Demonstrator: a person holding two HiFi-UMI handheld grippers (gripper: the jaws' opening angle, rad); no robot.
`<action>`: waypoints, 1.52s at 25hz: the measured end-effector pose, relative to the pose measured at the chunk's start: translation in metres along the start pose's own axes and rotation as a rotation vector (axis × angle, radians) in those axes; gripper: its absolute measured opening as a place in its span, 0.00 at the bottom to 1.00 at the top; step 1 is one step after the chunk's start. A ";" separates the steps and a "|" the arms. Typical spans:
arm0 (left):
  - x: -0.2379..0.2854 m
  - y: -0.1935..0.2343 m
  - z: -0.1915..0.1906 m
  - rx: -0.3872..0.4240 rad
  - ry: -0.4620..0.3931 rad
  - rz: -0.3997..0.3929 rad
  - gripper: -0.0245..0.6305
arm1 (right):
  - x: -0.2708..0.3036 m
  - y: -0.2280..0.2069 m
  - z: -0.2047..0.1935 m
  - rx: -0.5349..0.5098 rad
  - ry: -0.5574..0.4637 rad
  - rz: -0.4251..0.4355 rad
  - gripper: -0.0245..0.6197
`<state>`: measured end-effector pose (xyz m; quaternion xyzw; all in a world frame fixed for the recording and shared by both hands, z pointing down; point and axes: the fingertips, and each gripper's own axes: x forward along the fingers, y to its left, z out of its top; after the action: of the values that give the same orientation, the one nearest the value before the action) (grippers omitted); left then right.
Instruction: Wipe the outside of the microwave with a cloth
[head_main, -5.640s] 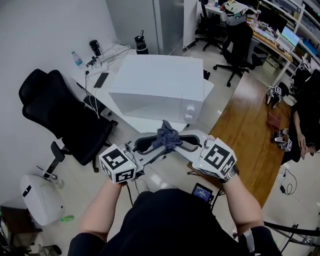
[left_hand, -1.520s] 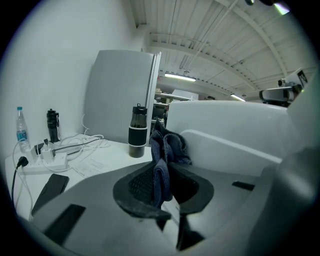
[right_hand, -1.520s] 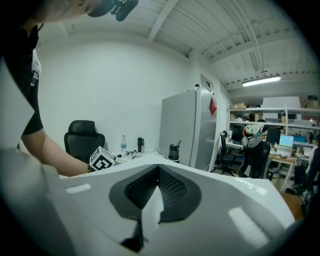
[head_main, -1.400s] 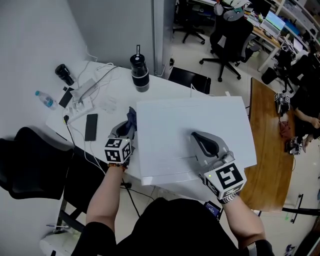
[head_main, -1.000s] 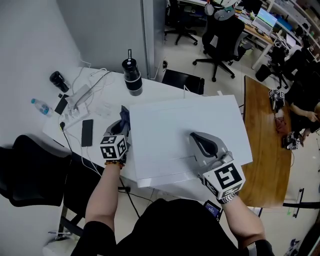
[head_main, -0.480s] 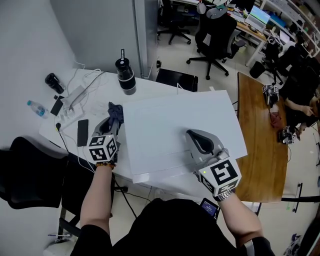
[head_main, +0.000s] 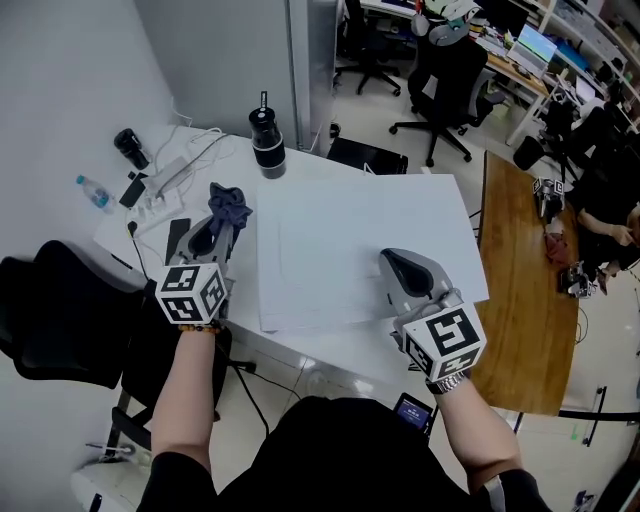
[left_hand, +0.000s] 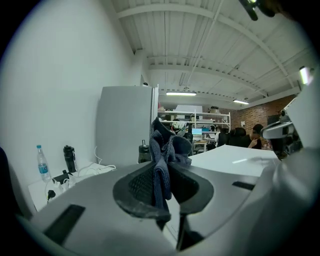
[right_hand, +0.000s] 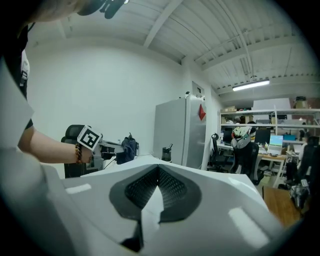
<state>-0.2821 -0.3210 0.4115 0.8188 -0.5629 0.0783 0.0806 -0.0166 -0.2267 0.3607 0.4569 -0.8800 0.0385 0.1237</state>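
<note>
A crumpled dark blue cloth (head_main: 228, 203) is clamped in the left gripper (head_main: 221, 222), its bunched end poking past the fingertips (left_hand: 131, 186) — poised just left of the big white boxy microwave (head_main: 360, 250), likely for wiping. The right gripper (head_main: 398, 262) lies nearly level on its top, fingers clenched empty — probably steadying it.

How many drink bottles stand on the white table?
3: clear water bottle and black bottle at the table's left edge; black flask behind the microwave. More may be hidden.
</note>
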 end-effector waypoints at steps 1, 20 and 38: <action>-0.010 -0.005 0.007 0.005 -0.011 0.007 0.13 | -0.005 0.001 0.000 0.001 -0.006 0.007 0.04; -0.181 -0.214 0.058 0.075 -0.148 -0.043 0.14 | -0.157 0.033 0.002 -0.031 -0.104 0.108 0.04; -0.259 -0.402 0.012 0.033 -0.125 -0.195 0.14 | -0.275 0.077 -0.034 -0.046 -0.108 0.179 0.04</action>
<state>0.0023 0.0535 0.3255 0.8743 -0.4830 0.0282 0.0392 0.0788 0.0431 0.3277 0.3748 -0.9234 0.0048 0.0825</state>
